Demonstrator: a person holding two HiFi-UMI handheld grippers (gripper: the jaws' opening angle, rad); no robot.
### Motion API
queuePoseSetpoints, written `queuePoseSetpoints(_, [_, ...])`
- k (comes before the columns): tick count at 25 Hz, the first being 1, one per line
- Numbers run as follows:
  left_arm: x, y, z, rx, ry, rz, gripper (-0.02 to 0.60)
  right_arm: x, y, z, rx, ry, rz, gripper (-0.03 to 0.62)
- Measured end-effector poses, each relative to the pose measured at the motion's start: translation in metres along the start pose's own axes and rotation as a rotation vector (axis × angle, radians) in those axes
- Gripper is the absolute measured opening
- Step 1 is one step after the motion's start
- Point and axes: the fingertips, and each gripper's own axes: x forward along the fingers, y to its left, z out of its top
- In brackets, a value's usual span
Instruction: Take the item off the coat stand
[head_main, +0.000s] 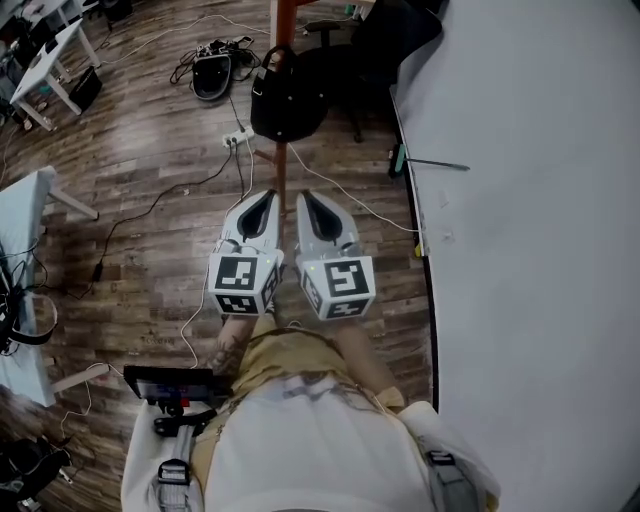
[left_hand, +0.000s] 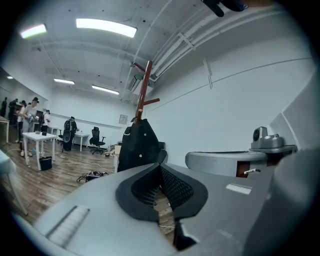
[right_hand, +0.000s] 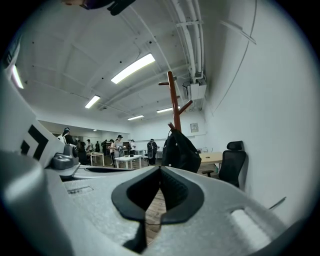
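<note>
A black bag (head_main: 288, 98) hangs on the reddish-brown coat stand (head_main: 281, 168) straight ahead of me. My left gripper (head_main: 267, 199) and right gripper (head_main: 304, 199) are held side by side, short of the stand, both pointing at it with nothing between their jaws. In the left gripper view the bag (left_hand: 138, 146) hangs below the stand's pegs (left_hand: 144, 90), beyond the shut left gripper (left_hand: 160, 168). The right gripper view shows the bag (right_hand: 182, 150) and the stand (right_hand: 173, 100) past the shut right gripper (right_hand: 160, 172). Neither gripper touches the bag.
A white wall (head_main: 530, 250) runs along the right. A black office chair (head_main: 372, 55) stands beside the stand. Cables and a power strip (head_main: 236, 138) lie on the wooden floor. White desks (head_main: 48, 62) stand to the left, with people (left_hand: 30, 112) far off.
</note>
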Motion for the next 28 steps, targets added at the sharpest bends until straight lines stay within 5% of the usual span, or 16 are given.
queuePoseSetpoints(12, [0.041, 0.074, 0.022, -0.030, -0.008, 0.001, 0.002, 0.072, -0.017, 0.024, -0.020, -0.034, -0.102, 0.002])
queuePoseSetpoints(19, [0.066, 0.082, 0.024, -0.039, -0.006, -0.002, 0.002, 0.082, -0.041, 0.041, -0.054, -0.071, -0.154, 0.002])
queuePoseSetpoints(28, [0.093, 0.088, 0.054, 0.008, -0.057, 0.091, 0.002, 0.102, -0.068, 0.070, -0.098, -0.141, -0.079, 0.002])
